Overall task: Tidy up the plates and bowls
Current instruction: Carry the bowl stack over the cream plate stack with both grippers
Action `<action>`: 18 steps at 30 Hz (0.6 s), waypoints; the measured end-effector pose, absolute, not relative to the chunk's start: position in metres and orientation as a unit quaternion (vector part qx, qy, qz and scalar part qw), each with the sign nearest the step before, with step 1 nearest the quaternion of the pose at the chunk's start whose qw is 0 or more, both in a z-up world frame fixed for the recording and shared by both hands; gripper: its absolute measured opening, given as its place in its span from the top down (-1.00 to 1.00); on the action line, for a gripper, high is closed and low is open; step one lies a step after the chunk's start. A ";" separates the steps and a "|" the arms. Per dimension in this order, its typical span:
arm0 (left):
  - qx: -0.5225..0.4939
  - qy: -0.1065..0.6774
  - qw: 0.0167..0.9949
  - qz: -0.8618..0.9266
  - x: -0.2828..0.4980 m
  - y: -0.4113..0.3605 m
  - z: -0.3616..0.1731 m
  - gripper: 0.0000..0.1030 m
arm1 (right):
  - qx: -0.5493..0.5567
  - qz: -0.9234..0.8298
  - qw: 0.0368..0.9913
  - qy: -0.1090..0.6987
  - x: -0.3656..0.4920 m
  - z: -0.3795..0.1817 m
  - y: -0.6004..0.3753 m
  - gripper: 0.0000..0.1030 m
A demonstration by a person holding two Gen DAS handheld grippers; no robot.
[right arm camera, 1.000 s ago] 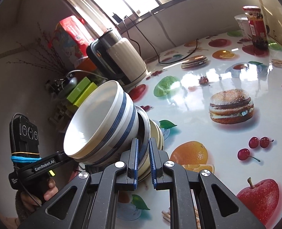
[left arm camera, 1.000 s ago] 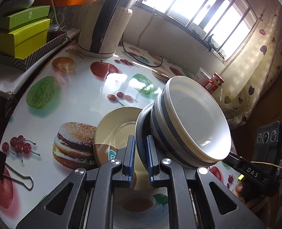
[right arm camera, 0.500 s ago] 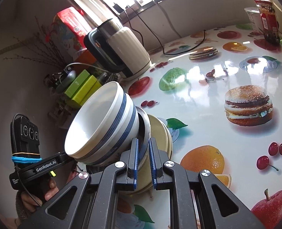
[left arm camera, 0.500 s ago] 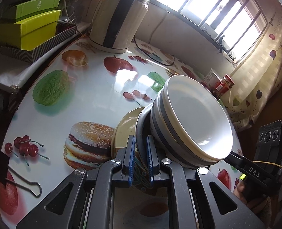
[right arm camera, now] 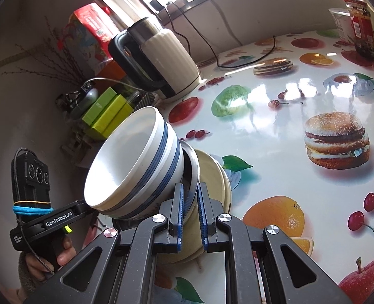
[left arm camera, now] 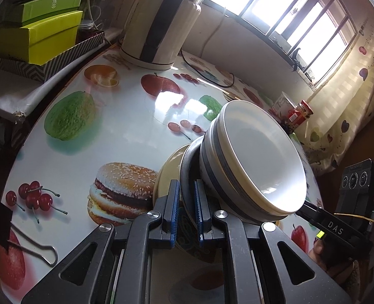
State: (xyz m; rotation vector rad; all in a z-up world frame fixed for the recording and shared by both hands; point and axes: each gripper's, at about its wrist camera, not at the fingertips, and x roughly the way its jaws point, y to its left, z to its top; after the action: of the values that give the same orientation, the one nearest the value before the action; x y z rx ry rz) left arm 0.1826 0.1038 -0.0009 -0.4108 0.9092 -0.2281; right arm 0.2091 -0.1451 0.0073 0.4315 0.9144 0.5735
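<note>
Here the stack of dishes hangs between the two grippers, carried above the fruit-print table (left arm camera: pixel 126 136) and tilted steeply. In the left wrist view the left gripper (left arm camera: pixel 186 211) sits at the bottom centre of the frame, its blue-padded fingers (left arm camera: pixel 174 212) narrow and closed on the rim of the grey plate (left arm camera: pixel 187 157). The blue-striped bowl (left arm camera: pixel 257 162) rests on that plate and opens toward the right of the frame, while the cream plate (left arm camera: pixel 165 174) shows behind it, to the left. In the right wrist view the right gripper (right arm camera: pixel 190 217) is likewise at the bottom centre, narrow and pinching the same grey plate (right arm camera: pixel 190 167) from the opposite edge; here the bowl (right arm camera: pixel 133 162) leans to the left of the frame and the cream plate (right arm camera: pixel 213 174) lies to the right.

The relation that matters is this tilt: the stack's axis runs nearly sideways across both frames instead of upright, so the bowl seems held only by its seat on the plate. Both grippers are equally near, each already on the rim. The next move probably calls for levelling the stack and lowering it onto the table together; uneven motion could let the bowl slide off. Whether the cream plate is clamped or merely beside the fingers cannot be told.
</note>
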 end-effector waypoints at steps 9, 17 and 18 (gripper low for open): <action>-0.195 0.434 0.873 -0.107 0.182 0.103 0.000 0.79 | 0.208 0.270 0.835 0.432 0.209 0.006 -0.147 0.75; -0.201 0.439 0.870 -0.103 0.182 0.102 0.001 0.79 | 0.196 0.264 0.841 0.430 0.207 0.009 -0.146 0.74; -0.200 0.440 0.870 -0.102 0.183 0.102 0.001 0.79 | 0.194 0.263 0.842 0.429 0.206 0.009 -0.146 0.74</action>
State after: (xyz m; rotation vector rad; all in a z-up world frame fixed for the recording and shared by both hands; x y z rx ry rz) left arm 0.1827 0.1018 0.0012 -0.4179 0.9199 -0.2136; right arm 0.2065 -0.1456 0.0089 0.4091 0.9064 0.5545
